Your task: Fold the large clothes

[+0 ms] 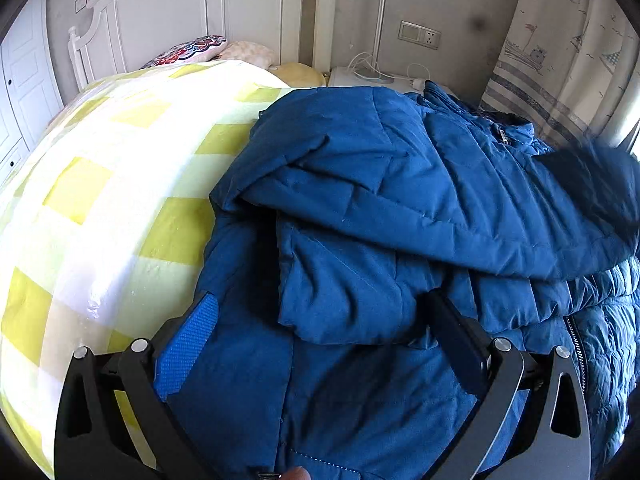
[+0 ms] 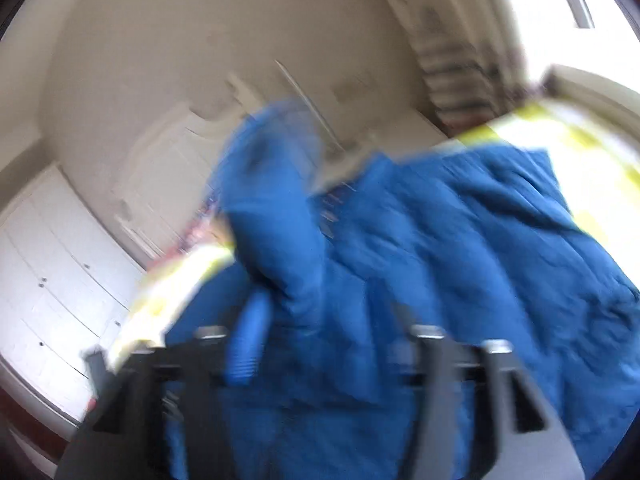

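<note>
My left hand-held gripper [image 1: 316, 336] sits low over the near hem of the blue padded jacket [image 1: 400, 208], its fingers spread wide with quilted cloth bunched between them; the pads do not look pressed in, so I read it as apart and only straddling the fabric. The right hand-held gripper [image 2: 328, 344] is harder to call: its view is smeared with blur, jacket cloth lies between the fingers, and I cannot tell whether it grips.

The jacket lies on the bed, on the yellow-checked quilt [image 1: 100, 184], towards the right side. One sleeve [image 1: 460, 220] is already laid across the body, and in the right view another blue piece [image 2: 268, 208] stands lifted above the rest, probably the other sleeve. I judge the fold roughly at its middle: sleeves coming in, while the body still needs doubling over and the folds smoothing flat. Beyond it, a bedside stand [image 1: 360, 76] waits at the far wall.
</note>
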`<state>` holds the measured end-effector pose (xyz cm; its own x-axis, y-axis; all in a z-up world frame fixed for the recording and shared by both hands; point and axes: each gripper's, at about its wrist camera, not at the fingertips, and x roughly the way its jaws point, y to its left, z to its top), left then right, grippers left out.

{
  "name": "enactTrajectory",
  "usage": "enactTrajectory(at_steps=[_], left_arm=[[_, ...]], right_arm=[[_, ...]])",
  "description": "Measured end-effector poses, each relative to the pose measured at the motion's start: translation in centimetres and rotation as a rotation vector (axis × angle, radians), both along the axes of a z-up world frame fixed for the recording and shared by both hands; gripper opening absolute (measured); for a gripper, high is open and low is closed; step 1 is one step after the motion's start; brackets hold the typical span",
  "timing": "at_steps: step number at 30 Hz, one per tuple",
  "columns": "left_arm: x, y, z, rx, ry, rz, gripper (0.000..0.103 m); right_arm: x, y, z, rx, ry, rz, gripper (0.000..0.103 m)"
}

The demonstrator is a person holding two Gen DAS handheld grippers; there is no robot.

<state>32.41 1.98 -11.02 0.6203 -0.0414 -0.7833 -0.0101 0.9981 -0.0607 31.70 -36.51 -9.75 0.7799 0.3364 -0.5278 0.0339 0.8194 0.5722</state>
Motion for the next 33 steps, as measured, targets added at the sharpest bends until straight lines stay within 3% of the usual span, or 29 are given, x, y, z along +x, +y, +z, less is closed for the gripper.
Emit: enactTrajectory(at_steps=[3, 8, 9, 10, 13, 17, 19, 22, 24, 27, 33], left_arm=[[0.0, 0.0, 0.0, 0.0, 0.0, 0.001, 0.099], [0.1, 0.1, 0.0, -0.004, 0.001, 0.0, 0.099], [0.1, 0.0, 0.0, -0.004, 0.002, 0.0, 0.099], [0.1, 0.0, 0.0, -0.006, 0.003, 0.0, 0.099], [0.2, 0.0, 0.0, -0.008, 0.003, 0.0, 0.099], [0.2, 0.1, -0.2, -0.01, 0.003, -0.001, 0.099], [0.2, 0.1, -0.2, -0.012, 0.004, -0.001, 0.099], [0.2, 0.2, -0.2, -0.015, 0.003, -0.003, 0.099], [0.2, 0.2, -0.2, -0.016, 0.002, -0.005, 0.099], [0.2, 0.4, -0.2, -0.02, 0.004, -0.005, 0.099], [0.2, 0.6, -0.2, -0.029, 0.003, -0.007, 0.099]], right_arm=[[0.3, -1.6, -1.7, 0.103, 0.063, -0.002, 0.066], [1.6, -2.5, -2.3, 0.159, 0.082, -0.036, 0.065], [1.8, -2.8, -2.7, 0.182, 0.081, -0.045, 0.059], [1.8, -2.9, -3.0, 0.189, 0.082, -0.051, 0.036], [0.6, -2.7, -1.7, 0.165, 0.006, -0.033, 0.025], [-1.1, -2.5, 1.6, 0.094, -0.099, -0.026, 0.025], [-0.5, -3.1, 1.1, 0.087, -0.035, -0.036, 0.026], [0.5, -3.6, -2.3, 0.059, 0.106, -0.053, 0.028], [-0.2, -3.9, -2.8, 0.077, 0.091, -0.075, 0.027], [-0.8, -3.0, -1.1, -0.011, 0.026, -0.07, 0.024], [-0.2, -3.8, -2.4, 0.033, 0.095, -0.076, 0.03]])
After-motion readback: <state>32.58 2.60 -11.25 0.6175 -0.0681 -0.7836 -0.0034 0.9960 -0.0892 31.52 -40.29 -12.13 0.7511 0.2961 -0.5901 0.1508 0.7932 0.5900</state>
